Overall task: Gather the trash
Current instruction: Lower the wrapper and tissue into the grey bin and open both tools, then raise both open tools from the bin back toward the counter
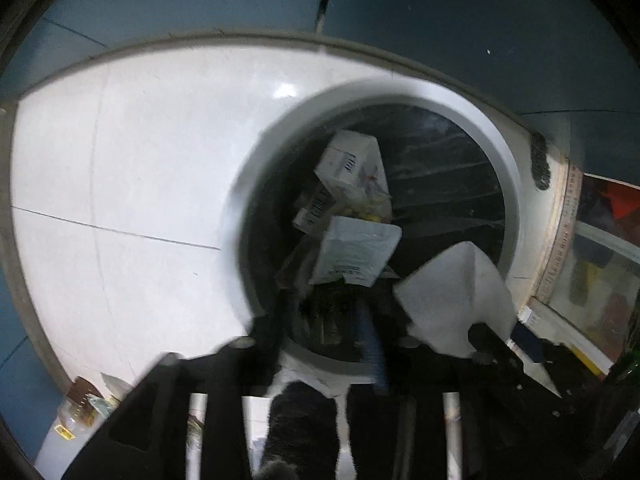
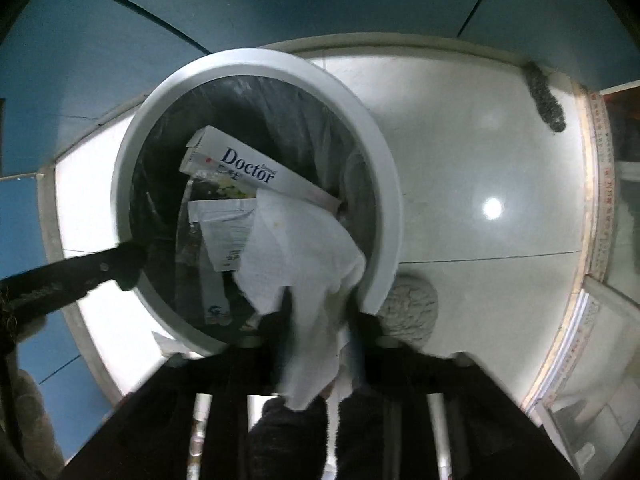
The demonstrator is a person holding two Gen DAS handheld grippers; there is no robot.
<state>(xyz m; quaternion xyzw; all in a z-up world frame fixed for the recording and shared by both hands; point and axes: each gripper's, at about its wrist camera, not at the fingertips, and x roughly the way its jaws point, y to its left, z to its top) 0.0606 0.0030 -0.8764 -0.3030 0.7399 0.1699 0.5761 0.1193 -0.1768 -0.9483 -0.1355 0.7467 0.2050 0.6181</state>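
Both grippers were pointed steeply down over a round bin (image 2: 256, 68) with a pale rim and a dark liner, standing on a white tiled floor (image 1: 120, 152) beside blue wall panels (image 2: 360, 0).

Left gripper (image 1: 324, 320): the jaws were seen spread over the near rim of the bin, with nothing pinched between them. A white printed packet (image 1: 356, 250) was caught just past the fingertips, inside the mouth of the bin and apart from the pads. The view was blurred, so it could not be told whether the packet was resting on the other rubbish.

Right gripper (image 2: 320, 320): the jaws were parted, and a white paper towel (image 2: 304, 256) was seen hanging between the two fingers, draped across the near rim of the bin. The pads did not appear pressed on it. From the left wrist view the same towel was noted at the right of the bin opening.

Inside the bin: a long white carton (image 2: 248, 172) printed "Doctor" was lying tilted against the liner, with more paper and wrappers packed below it.

On the floor: a grey knitted slipper (image 2: 408, 308) was noted just outside the bin rim, and a dark scrubbing pad (image 2: 546, 96) was lying near the wall. A black gripper finger (image 2: 80, 276) was seen reaching in from the left edge to the bin rim.
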